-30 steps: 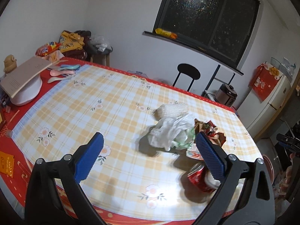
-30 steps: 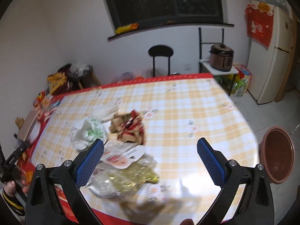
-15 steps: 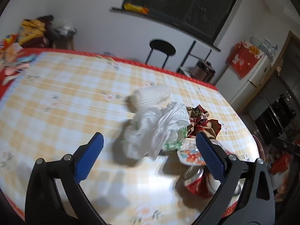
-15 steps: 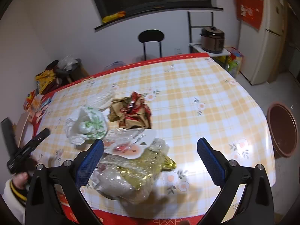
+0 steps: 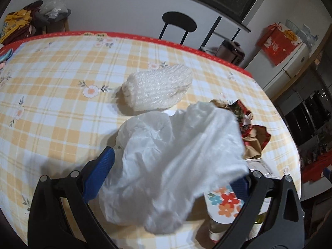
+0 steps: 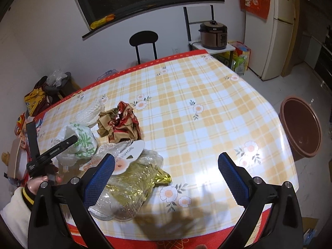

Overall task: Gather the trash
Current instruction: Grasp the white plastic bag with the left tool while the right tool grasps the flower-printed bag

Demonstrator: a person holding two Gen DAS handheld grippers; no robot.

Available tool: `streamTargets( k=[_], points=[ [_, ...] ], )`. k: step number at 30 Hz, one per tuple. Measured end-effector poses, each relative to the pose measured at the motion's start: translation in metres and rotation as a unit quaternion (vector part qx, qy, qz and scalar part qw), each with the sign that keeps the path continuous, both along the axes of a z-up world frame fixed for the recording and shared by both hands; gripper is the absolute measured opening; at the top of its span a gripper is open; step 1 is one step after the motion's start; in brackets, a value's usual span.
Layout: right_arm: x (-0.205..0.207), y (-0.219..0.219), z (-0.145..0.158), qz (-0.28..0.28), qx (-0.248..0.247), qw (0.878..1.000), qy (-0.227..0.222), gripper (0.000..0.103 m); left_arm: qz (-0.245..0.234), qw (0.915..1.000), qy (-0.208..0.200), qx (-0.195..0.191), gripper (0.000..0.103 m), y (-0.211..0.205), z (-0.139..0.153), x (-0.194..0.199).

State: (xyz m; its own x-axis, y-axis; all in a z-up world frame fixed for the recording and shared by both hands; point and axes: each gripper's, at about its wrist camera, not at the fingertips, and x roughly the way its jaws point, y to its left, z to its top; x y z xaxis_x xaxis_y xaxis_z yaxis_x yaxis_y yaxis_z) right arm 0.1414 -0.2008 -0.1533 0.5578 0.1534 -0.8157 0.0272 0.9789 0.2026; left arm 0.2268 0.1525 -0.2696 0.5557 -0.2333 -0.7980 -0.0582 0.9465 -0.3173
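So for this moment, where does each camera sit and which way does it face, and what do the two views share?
Left wrist: on the left gripper, low over the table, facing the white plastic bag between its open blue fingers, foam wrap beyond; no hand shows.
Right wrist: on the right gripper, higher, looking across the table toward the brown bin; its open fingers show, plus the person's left hand.
Shared: bag, foam wrap, red-brown wrapper, black chair.
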Motion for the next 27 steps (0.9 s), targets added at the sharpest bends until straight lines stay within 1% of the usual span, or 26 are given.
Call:
streamTargets(
  k=[2,3,4,5,6,7,8,10,14,16,17,18,20,21,22,23,24,26,27],
  points=[
    [0.000,0.002,-0.005,0.004,0.004,1.000,0.008,0.098,-0.003,1.0000,0.006,-0.003,0.096,0.001,-0.004,0.001],
    [0.001,0.003,-0.007,0.006,0.005,1.000,0.011,0.098,-0.004,1.0000,0.007,-0.002,0.092,0.001,-0.006,0.001],
    [0.002,0.005,-0.009,0.010,0.007,1.000,0.014,0.098,-0.007,1.0000,0.007,0.002,0.079,0.001,-0.007,0.000],
    [0.004,0.007,-0.011,0.016,0.008,1.000,0.016,0.098,-0.009,0.9999,0.011,0.007,0.072,0.001,-0.008,0.000],
    [0.006,0.011,-0.011,0.022,0.007,1.000,0.018,0.098,-0.012,0.9998,0.013,0.004,0.067,0.002,-0.009,-0.001],
    [0.008,0.014,-0.011,0.029,0.006,0.999,0.018,0.098,-0.014,0.9998,0.011,-0.002,0.060,0.004,-0.008,-0.003],
    [0.010,0.018,-0.011,0.038,0.005,0.999,0.019,0.098,-0.016,0.9998,0.009,-0.005,0.058,0.005,-0.007,-0.005],
    [0.016,0.027,-0.011,0.060,0.007,0.998,0.024,0.098,-0.020,0.9998,0.007,0.003,0.048,0.007,-0.004,-0.010],
    [0.033,0.058,-0.012,0.122,-0.001,0.992,0.040,0.098,-0.016,0.9999,0.001,-0.001,0.040,0.018,0.004,-0.026],
    [0.041,0.079,-0.013,0.161,-0.015,0.986,0.046,0.098,-0.007,1.0000,-0.004,-0.006,0.038,0.026,0.008,-0.038],
    [0.045,0.091,-0.014,0.185,-0.024,0.981,0.051,0.098,-0.001,0.9999,-0.007,-0.010,0.037,0.031,0.011,-0.044],
    [0.050,0.108,-0.017,0.219,-0.039,0.973,0.060,0.098,0.005,0.9999,-0.010,-0.013,0.037,0.035,0.013,-0.050],
    [0.054,0.132,-0.023,0.269,-0.064,0.958,0.073,0.098,0.020,0.9995,-0.018,-0.019,0.036,0.045,0.020,-0.066],
    [0.058,0.149,-0.029,0.305,-0.089,0.944,0.084,0.098,0.025,0.9993,-0.021,-0.020,0.036,0.048,0.023,-0.072],
    [0.059,0.163,-0.033,0.328,-0.111,0.934,0.089,0.098,0.032,0.9989,-0.027,-0.019,0.036,0.053,0.028,-0.081],
    [0.059,0.171,-0.036,0.345,-0.123,0.926,0.093,0.098,0.039,0.9986,-0.032,-0.018,0.036,0.057,0.031,-0.087],
    [0.061,0.185,-0.043,0.369,-0.139,0.913,0.104,0.098,0.044,0.9983,-0.035,-0.017,0.035,0.060,0.034,-0.092],
    [0.063,0.202,-0.053,0.396,-0.159,0.896,0.121,0.098,0.059,0.9972,-0.042,-0.018,0.035,0.068,0.039,-0.105],
    [0.064,0.212,-0.059,0.411,-0.171,0.886,0.131,0.098,0.067,0.9966,-0.044,-0.019,0.035,0.073,0.041,-0.112]
  ],
)
